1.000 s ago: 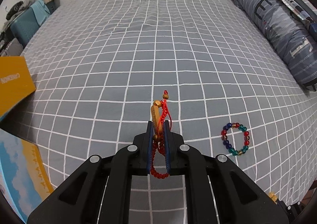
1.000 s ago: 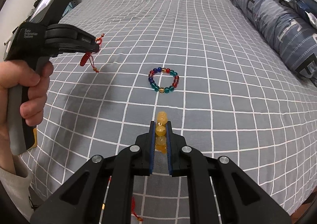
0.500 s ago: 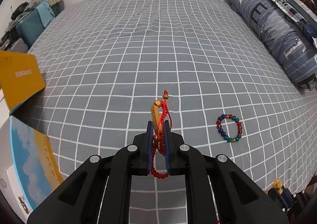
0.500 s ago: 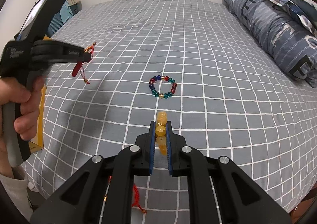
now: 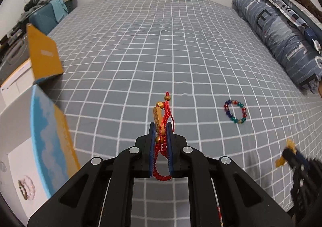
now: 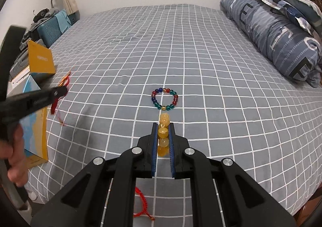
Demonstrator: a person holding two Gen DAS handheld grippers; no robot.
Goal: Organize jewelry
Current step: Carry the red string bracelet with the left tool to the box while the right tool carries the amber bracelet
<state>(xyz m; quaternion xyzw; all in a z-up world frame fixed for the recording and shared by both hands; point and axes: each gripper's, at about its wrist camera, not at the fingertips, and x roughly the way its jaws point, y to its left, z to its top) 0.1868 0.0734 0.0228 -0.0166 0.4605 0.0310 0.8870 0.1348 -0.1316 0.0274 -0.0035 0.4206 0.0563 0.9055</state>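
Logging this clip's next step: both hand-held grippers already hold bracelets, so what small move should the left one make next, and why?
Probably carry on leftward and lower toward the open box. The left hand-held gripper is shut on the red bracelet, and a pink bracelet already lies inside that box. The right hand-held gripper holds the yellow bracelet; the multicolour bracelet remains on the bed.

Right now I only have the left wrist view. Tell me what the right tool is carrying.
Observer: The right tool is shut on a yellow bead bracelet, its beads lined up between the fingers.
Operator: Report anything lying under that tool.
Observer: A red cord bracelet lies on the bedspread beneath the tool's body.
Operator: Place the multicoloured bracelet from that side.
Observer: It lies flat just ahead of the yellow beads, with a gap showing between them.
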